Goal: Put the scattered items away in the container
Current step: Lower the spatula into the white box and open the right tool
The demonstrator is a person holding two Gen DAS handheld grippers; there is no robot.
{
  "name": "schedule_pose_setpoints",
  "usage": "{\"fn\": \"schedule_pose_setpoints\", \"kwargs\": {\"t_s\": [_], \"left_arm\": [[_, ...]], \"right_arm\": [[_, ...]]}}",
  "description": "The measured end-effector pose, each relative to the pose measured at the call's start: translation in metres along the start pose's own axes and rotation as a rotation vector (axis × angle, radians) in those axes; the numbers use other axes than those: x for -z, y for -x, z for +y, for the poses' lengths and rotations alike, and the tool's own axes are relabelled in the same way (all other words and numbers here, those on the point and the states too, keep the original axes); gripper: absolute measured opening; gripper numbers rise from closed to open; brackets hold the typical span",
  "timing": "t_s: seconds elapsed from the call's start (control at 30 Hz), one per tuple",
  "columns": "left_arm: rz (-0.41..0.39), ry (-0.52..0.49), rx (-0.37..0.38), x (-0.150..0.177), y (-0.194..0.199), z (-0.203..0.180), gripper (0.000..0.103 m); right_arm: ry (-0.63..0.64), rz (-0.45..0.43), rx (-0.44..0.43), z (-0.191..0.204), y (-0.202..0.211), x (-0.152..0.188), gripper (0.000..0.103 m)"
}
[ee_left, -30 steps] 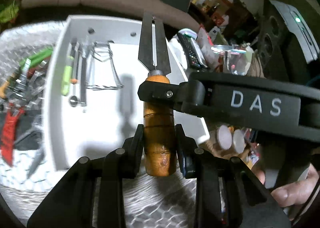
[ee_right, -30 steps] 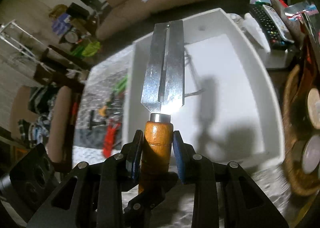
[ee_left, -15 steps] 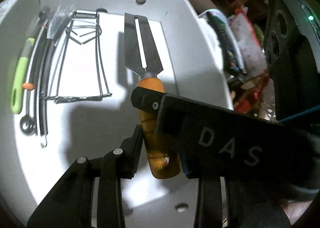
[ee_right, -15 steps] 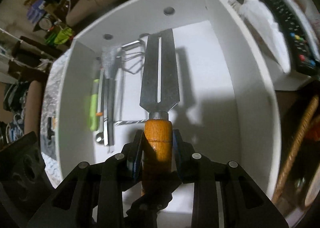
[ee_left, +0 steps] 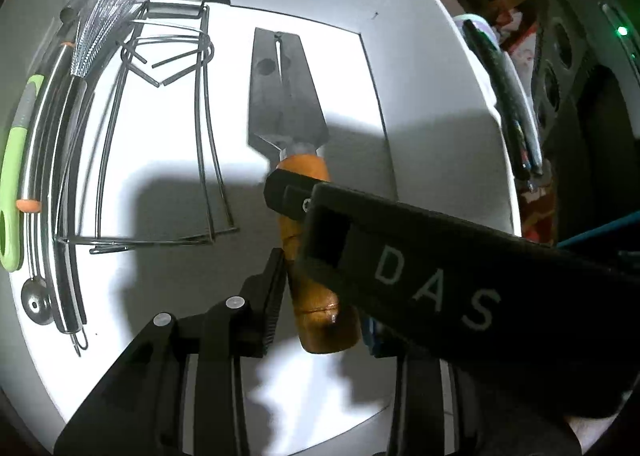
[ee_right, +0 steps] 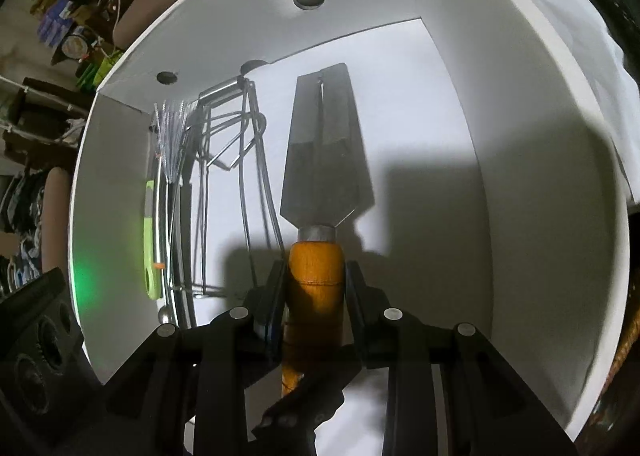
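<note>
A slotted metal spatula (ee_left: 284, 103) with an orange wooden handle (ee_right: 316, 276) hangs inside the white box (ee_left: 420, 55), its blade low over the floor. My left gripper (ee_left: 320, 308) is shut on the butt of the handle. My right gripper (ee_right: 316, 288) is shut on the handle nearer the blade and crosses in from the right in the left wrist view. Along the box's left wall (ee_right: 108, 183) lie a wire whisk (ee_left: 168, 127), a green-handled tool (ee_left: 16, 159), a metal spoon (ee_left: 36, 304) and a bristle brush (ee_left: 96, 31).
Outside the box's right wall, a remote control (ee_left: 504, 103) lies on white cloth (ee_right: 580, 35). A black device with a green light (ee_left: 580, 67) stands further right. A sofa (ee_right: 136, 11) and clutter sit beyond the far wall.
Both grippers have come down together with the spatula, from above the box's near edge to deep inside it. The grip on the handle is unchanged.
</note>
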State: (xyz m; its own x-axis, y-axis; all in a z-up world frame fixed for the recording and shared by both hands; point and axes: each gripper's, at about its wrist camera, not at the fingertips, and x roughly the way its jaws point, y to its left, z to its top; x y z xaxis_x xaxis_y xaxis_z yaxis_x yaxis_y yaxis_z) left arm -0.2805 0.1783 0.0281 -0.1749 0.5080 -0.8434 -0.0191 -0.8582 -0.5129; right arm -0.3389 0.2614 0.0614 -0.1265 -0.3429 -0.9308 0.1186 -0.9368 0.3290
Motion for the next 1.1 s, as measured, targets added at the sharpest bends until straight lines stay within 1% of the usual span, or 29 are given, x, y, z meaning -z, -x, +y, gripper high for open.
{"fn": "schedule_pose_setpoints", "kwargs": {"t_s": [0.1,0.17,0.27,0.37,0.43,0.53,0.63,0.97,1.1], "left_arm": [[0.001,0.03,0.001,0.0,-0.002,0.005,0.03],[0.006,0.044,-0.003,0.002,-0.002,0.009,0.033],[0.004,0.04,-0.006,0.007,0.003,0.014,0.035],[0.001,0.027,-0.016,0.014,0.011,0.019,0.036],[0.004,0.022,-0.03,0.015,0.011,0.022,0.036],[0.018,0.035,-0.029,0.015,0.007,0.025,0.036],[0.01,0.031,-0.038,0.016,0.007,0.023,0.035],[0.023,0.018,-0.048,0.033,0.011,0.023,0.035],[0.032,0.034,-0.046,0.04,0.011,0.026,0.035]], "right_arm": [[0.005,0.005,0.01,0.0,-0.005,-0.006,0.028],[0.006,0.013,0.008,0.001,-0.012,-0.008,0.028],[0.002,0.017,0.001,-0.002,-0.021,-0.008,0.028],[0.002,0.003,-0.01,-0.005,-0.021,-0.01,0.028],[-0.003,-0.003,-0.009,-0.008,-0.02,-0.013,0.028],[-0.011,-0.01,-0.018,-0.01,-0.02,-0.016,0.028],[-0.013,-0.01,-0.021,-0.012,-0.019,-0.018,0.029],[0.063,-0.009,0.015,-0.009,-0.019,-0.01,0.029],[0.099,-0.007,0.034,-0.004,-0.016,-0.004,0.028]]}}
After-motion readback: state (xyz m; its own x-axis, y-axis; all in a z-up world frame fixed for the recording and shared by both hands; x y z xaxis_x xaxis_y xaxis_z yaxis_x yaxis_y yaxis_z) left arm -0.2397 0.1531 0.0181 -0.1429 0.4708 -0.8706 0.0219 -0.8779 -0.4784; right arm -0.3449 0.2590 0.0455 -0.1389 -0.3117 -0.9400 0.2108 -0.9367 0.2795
